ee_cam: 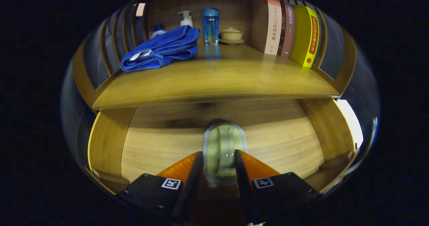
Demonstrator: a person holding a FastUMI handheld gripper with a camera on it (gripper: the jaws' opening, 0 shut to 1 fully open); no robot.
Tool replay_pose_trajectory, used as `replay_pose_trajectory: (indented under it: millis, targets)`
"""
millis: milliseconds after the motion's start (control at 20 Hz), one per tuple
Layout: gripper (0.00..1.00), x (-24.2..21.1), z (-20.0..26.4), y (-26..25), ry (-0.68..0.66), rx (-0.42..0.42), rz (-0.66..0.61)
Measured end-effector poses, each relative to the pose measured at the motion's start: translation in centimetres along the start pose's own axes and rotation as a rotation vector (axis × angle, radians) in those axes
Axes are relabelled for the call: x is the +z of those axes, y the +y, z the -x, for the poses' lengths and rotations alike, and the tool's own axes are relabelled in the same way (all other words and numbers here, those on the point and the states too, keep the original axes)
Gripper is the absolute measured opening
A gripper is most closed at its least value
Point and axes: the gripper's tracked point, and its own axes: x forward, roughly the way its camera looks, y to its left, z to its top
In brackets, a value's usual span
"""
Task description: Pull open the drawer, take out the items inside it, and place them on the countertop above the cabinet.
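Observation:
My gripper [218, 155] is shut on a pale green item [224, 140] with a greyish translucent edge, which stands upright between the two fingers. Behind and below it lies the wooden floor of the open drawer [157, 149], with a side wall on the left [109, 142] and another on the right [330, 129]. Above the drawer runs the wooden countertop [218, 78], its front edge just over the held item. The item's lower end is hidden between the fingers.
On the countertop a folded blue towel [161, 48] lies at the left, with a pump bottle [186, 18] and a small blue-capped bottle [158, 30] behind it. A blue glass [210, 25] and a lidded ceramic cup [231, 35] stand at the back. Several upright books [290, 28] line the right.

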Motion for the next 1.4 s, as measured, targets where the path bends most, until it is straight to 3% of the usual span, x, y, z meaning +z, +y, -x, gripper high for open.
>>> replay_pose_trajectory:
  millis: [150,250,400,1400]
  targets:
    - [0.59,-0.5,-0.3,-0.1,0.025,0.001,-0.005]
    - [0.35,-0.4,0.0,-0.2,0.027,0.005,-0.023]
    - [0.29,-0.3,-0.1,-0.3,0.022,0.003,-0.026]
    - [0.26,6.2,9.0,1.3,-0.031,0.066,0.027]
